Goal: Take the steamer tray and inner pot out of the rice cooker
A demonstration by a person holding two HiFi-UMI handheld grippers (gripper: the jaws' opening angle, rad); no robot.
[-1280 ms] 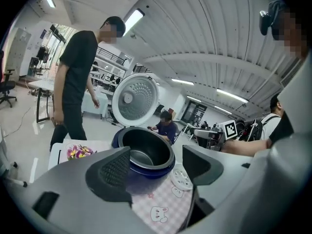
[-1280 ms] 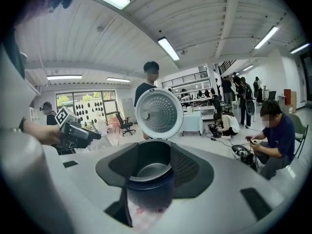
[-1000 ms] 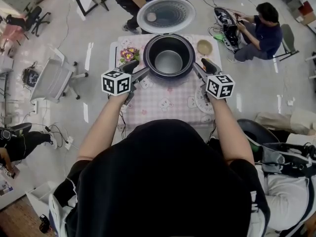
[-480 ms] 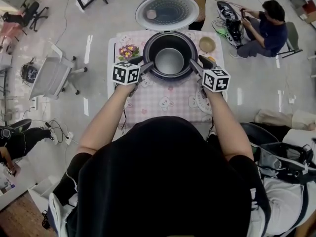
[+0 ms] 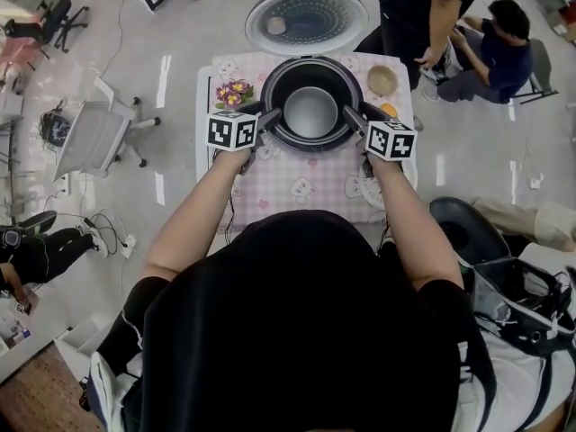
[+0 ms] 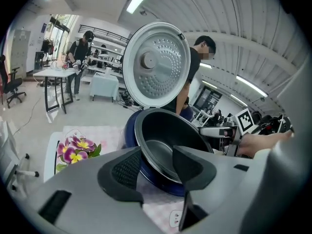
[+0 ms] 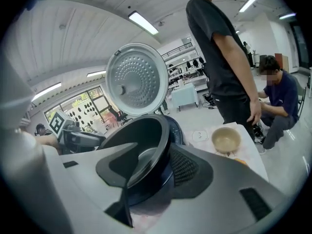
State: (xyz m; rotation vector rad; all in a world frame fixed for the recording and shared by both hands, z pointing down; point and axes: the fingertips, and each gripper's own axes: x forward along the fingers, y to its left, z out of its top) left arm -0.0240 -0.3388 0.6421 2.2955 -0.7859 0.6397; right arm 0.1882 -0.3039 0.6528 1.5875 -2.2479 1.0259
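Note:
The rice cooker stands on the checked table with its lid raised. The dark inner pot sits inside it. No steamer tray shows in the cooker. My left gripper is at the pot's left rim. In the left gripper view its jaws straddle the rim of the inner pot. The left gripper is closing, and a gap shows beside the inner pad. My right gripper is at the right rim. In the right gripper view it straddles the rim of the inner pot, partly open.
A tan bowl and potted flowers flank the cooker on the table. A white round piece lies under my right forearm. One person stands behind the table on the right and another sits beyond. An office chair stands to the left.
Both grippers moved forward and down until their jaws straddle the pot's rim. The left jaws narrowed. A person walked from the far left of the table to its right.

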